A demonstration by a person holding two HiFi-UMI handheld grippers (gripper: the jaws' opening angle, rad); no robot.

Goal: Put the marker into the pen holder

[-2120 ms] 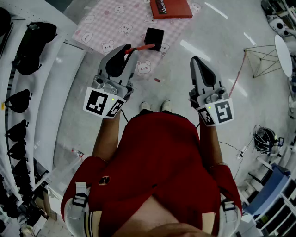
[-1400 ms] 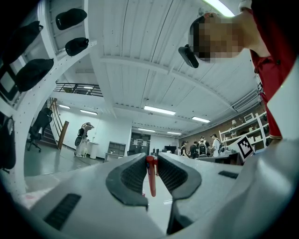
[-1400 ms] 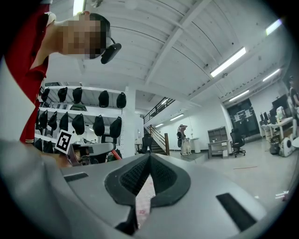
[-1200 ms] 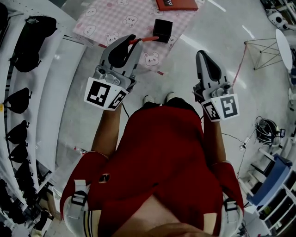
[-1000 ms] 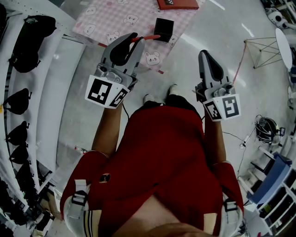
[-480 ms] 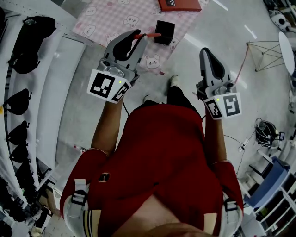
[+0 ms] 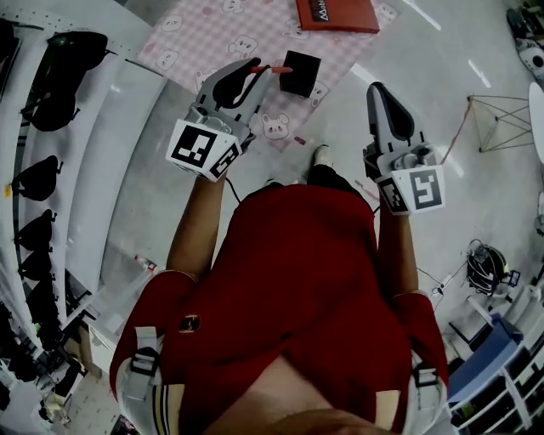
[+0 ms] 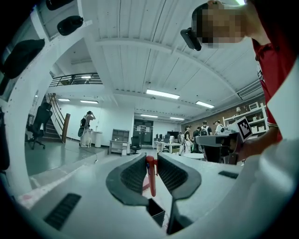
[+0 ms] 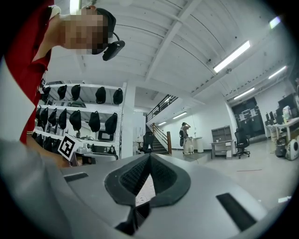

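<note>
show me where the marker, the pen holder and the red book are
marker [image 8: 151, 177], left gripper view, middle of its red barrel
pen holder [image 7: 299, 72], head view, centre of the black box
red book [image 7: 337, 14], head view, middle of its cover

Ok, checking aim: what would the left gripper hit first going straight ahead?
Probably nothing near: the left gripper, tongs shut on the red marker, points roughly level over the pink checked cloth, left of the black square pen holder.

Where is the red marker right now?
In the head view, the red marker is pinched in the left gripper, upper middle, its free end pointing at the black pen holder on the pink checked cloth.
</note>
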